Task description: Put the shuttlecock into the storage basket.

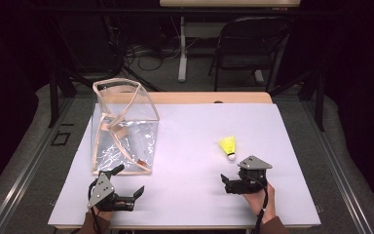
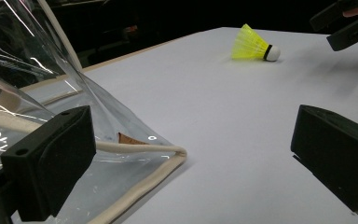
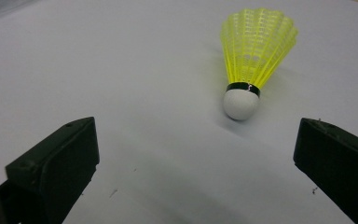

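Note:
A yellow shuttlecock (image 1: 229,146) with a white cork tip lies on its side on the white table top (image 1: 185,146), right of centre. My right gripper (image 1: 233,176) stands open just in front of it. In the right gripper view the shuttlecock (image 3: 254,60) lies a little beyond the open right gripper (image 3: 196,154), cork toward me. A clear plastic bag (image 1: 124,126) with beige trim stands at the left. My left gripper (image 1: 129,180) is open at the bag's near corner. In the left gripper view the bag's trimmed corner (image 2: 168,156) lies within the open left gripper (image 2: 191,144), beside the left jaw.
The table's wooden back edge (image 1: 209,97) runs behind the white top. A dark folding chair (image 1: 253,44) and a desk leg (image 1: 182,48) stand on the floor beyond. In the left gripper view the shuttlecock (image 2: 254,45) and the right gripper (image 2: 349,23) sit far off.

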### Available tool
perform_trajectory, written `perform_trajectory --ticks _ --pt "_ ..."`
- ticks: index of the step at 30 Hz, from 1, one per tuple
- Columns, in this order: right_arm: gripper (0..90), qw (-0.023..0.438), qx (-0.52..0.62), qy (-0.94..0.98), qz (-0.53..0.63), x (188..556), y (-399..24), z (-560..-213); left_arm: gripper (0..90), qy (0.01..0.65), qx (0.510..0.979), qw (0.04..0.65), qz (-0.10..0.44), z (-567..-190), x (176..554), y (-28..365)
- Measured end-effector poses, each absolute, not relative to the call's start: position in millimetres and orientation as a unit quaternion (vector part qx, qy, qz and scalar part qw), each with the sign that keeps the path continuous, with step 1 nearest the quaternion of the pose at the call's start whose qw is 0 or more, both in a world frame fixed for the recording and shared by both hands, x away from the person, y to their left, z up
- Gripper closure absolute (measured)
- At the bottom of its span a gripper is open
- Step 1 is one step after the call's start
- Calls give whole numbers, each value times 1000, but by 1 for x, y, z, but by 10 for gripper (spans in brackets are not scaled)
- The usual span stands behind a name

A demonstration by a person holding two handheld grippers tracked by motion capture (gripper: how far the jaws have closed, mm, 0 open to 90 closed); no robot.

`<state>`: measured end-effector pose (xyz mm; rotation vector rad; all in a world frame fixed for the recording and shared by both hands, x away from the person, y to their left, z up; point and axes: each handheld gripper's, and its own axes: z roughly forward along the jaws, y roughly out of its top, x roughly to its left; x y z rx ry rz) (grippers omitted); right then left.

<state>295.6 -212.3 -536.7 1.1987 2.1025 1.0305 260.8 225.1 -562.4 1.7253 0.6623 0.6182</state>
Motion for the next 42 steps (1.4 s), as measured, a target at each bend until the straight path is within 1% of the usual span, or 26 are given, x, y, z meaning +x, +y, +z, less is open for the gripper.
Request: perform_trajectory --ticks 4,14,31,33,39,42 --pt "0 243 455 768 381 304 -212 -537 0 279 735 561 259 -563 262 223" --pt "0 244 470 766 365 324 -210 -537 0 276 736 561 261 -562 262 223" --pt "0 236 490 760 356 346 -205 -538 0 276 734 562 264 -562 262 223" --pt "31 238 490 761 352 350 -204 -538 0 277 733 562 264 -562 262 223" --pt "80 242 492 759 352 355 -201 -538 0 278 734 561 264 -562 262 223" --pt "144 242 498 758 345 359 -200 -537 0 279 734 559 266 -562 262 223"
